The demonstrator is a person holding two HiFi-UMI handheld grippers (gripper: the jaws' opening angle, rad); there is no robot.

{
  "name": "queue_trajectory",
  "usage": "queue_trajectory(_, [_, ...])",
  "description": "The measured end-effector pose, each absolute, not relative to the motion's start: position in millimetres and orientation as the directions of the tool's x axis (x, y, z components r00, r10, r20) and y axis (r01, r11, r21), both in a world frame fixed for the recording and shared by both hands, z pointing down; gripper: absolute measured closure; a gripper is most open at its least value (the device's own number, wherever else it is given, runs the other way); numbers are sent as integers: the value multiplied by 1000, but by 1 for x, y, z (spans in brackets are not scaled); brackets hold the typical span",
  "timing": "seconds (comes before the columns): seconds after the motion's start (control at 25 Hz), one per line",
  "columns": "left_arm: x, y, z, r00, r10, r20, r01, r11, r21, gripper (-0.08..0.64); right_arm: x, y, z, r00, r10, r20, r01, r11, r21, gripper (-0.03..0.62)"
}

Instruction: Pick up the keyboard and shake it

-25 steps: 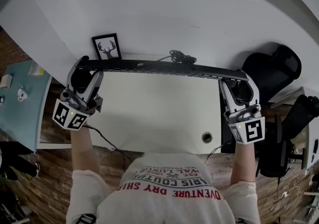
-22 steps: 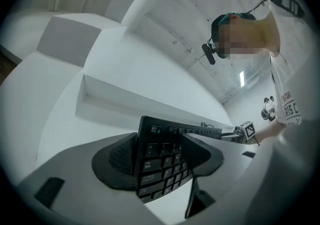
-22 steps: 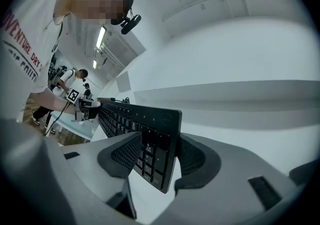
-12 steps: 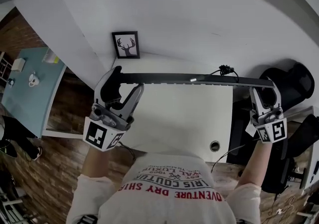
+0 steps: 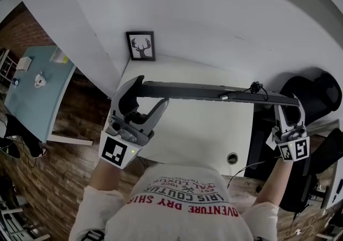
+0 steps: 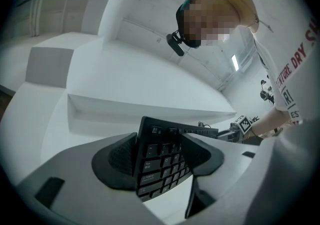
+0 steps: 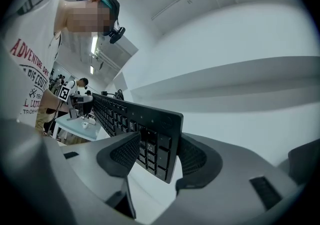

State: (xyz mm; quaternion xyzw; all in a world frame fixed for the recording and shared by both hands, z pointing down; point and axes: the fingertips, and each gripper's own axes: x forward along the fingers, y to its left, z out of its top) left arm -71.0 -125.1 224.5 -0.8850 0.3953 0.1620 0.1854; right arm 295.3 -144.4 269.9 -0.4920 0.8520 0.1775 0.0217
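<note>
A long black keyboard (image 5: pixel 214 92) hangs in the air above the white desk (image 5: pixel 203 127), seen edge-on in the head view. My left gripper (image 5: pixel 149 94) is shut on its left end, and the pads press the back and the key face (image 6: pixel 160 161). My right gripper (image 5: pixel 288 105) is shut on the right end (image 7: pixel 160 141), with one pad on the keys and one on the back. Its jaws have just been opening slightly, with the keyboard still between them. The keyboard's cable (image 5: pixel 254 89) trails from its back edge.
A framed deer picture (image 5: pixel 142 46) stands at the desk's far left corner against the white wall. A cable hole (image 5: pixel 232 157) is near the desk's front right. A black office chair (image 5: pixel 316 95) stands to the right, and a teal table (image 5: pixel 32 90) to the left on the wood floor.
The keyboard and both grippers have moved right, away from the deer picture and nearer to me. The left gripper looks larger, closer to the head camera. Both grips still hold.
</note>
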Motion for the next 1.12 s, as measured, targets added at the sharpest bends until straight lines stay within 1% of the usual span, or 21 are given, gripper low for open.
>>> queue_trajectory(0.16, [-75,-131,227,641,-642,-419,-755,-626,-196,291,292,-144,269,-515,-833,-201,-847,459,268,351])
queue_trajectory(0.28, [-81,-144,241,652,-668,-359,-748,-644,-160,291,287,-149,280,-521,-839,-158,-845,479,238,351])
queue_trajectory(0.36, [-87,-156,258,652,-700,-292,-746,-661,-81,291,280,-154,294,-526,-845,-99,-841,500,205,351])
queue_trajectory(0.48, [-100,-170,293,650,-740,-175,-747,-664,34,291,266,-160,328,-541,-840,32,-832,541,125,353])
queue_trajectory(0.64, [-118,-181,351,649,-761,-23,-746,-642,175,291,247,-162,380,-558,-808,188,-821,571,15,357])
queue_trajectory(0.76, [-130,-181,401,659,-746,96,-736,-614,285,291,234,-156,419,-565,-769,299,-815,576,-59,359])
queue_trajectory(0.92, [-139,-172,465,687,-684,244,-709,-560,428,291,224,-135,466,-573,-719,393,-809,574,-129,364])
queue_trajectory(1.12, [-144,-156,515,696,-636,334,-707,-524,475,291,216,-106,516,-564,-688,456,-821,528,-217,364])
